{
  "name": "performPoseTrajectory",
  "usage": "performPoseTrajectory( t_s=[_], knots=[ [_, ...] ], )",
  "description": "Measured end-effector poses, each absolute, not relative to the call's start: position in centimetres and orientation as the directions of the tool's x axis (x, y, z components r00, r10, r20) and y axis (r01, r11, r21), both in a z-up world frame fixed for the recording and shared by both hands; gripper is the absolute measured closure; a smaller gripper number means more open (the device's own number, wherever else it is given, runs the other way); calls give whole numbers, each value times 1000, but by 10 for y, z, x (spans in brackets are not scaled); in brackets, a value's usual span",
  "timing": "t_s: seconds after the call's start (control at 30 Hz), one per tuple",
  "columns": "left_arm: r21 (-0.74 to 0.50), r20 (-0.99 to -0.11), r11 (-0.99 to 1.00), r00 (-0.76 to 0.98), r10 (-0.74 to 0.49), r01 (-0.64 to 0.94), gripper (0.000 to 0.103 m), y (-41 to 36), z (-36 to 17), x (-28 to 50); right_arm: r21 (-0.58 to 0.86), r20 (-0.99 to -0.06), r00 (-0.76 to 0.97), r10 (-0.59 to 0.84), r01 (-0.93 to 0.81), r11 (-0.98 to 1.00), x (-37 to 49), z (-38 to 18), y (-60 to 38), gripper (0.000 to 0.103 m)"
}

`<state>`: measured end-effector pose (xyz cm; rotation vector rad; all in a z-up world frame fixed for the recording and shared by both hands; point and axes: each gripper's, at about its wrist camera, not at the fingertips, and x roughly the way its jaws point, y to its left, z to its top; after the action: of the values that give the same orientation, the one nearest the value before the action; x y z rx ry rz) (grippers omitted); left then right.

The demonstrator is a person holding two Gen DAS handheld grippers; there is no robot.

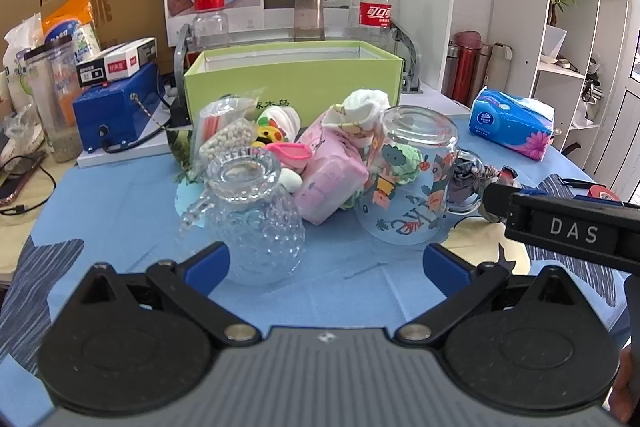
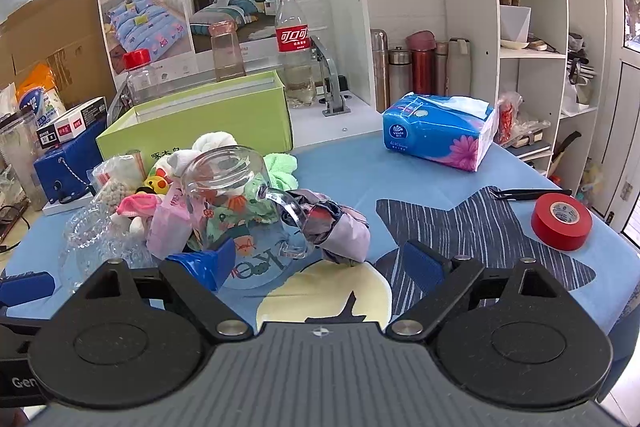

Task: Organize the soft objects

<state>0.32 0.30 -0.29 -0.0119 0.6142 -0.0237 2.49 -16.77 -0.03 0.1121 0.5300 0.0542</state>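
A: Item one, the grippers?

B: Left gripper: jaws wide apart, nothing between them, low over the blue tablecloth. Right gripper: jaws also apart and empty, just in front of the printed glass mug.

A: Glassware?

B: Two pieces, both upside down. A bumpy clear mug on the left; a printed glass mug on the right, handle turned right.

A: Soft goods?

B: Heaped between and behind the two mugs, in front of the open green box. A pink pouch, a white rolled cloth, a green fluffy cloth, a small yellow plush toy, a bag of white beads. A grey crumpled cloth lies against the printed mug's handle.

A: Elsewhere on the table?

B: Blue tissue pack at the back right, red tape roll at the far right, well apart from the heap. Cola bottle behind the box.
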Motion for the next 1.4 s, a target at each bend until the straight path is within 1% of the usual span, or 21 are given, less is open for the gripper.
performPoseTrajectory(
  t_s=[1.4],
  knots=[
    [-24,-587,999,809,-33,23,0,3,-5,4,114,-505,860,82,-27,993,23,-2,-165,25]
  ],
)
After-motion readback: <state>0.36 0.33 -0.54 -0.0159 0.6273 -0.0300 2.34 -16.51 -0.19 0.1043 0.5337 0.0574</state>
